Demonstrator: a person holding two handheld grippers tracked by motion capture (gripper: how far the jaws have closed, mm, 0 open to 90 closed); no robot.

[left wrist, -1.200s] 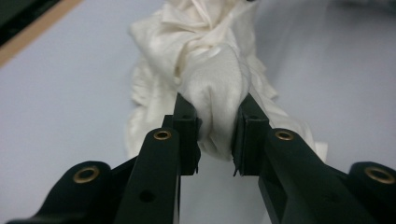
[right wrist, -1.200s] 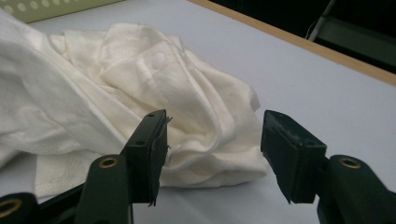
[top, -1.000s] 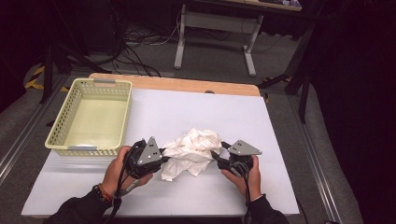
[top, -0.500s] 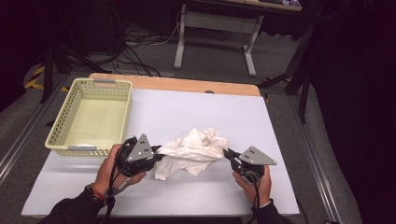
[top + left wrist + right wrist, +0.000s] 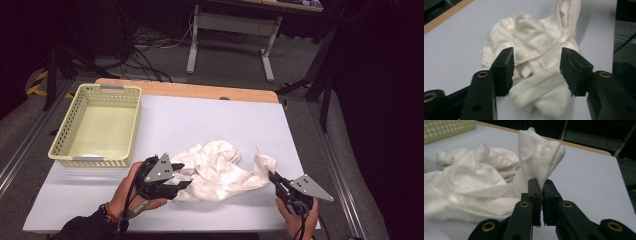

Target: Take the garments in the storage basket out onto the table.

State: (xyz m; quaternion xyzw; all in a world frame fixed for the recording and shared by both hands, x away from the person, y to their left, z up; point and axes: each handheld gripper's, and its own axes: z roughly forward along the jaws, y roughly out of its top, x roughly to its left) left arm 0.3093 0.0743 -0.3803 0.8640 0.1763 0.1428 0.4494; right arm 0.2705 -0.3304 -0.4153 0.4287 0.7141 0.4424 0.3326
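A: The crumpled white cotton cloth [image 5: 220,169] lies on the pale grey counter [image 5: 210,112], near its front edge, between the two hands. The right gripper [image 5: 274,178] has its jaws clenched on a corner of it; in the right gripper view that corner [image 5: 539,152] stands up in a peak out of the pinch

B: And the left gripper [image 5: 181,176]? Its jaws have just been opening, and the left gripper view shows them released, with a rolled fold of the cloth [image 5: 541,87] lying between the pads, untouched

A: So this looks like the spreading-out step: one corner caught, the other side let go. The perforated cream plastic basket [image 5: 95,125] sits well apart at the far left, with nothing in it

B: Next the left jaws probably need a fresh hold on an edge or corner, not that bunched fold, while the right hand draws its corner outward to pull the cloth flat
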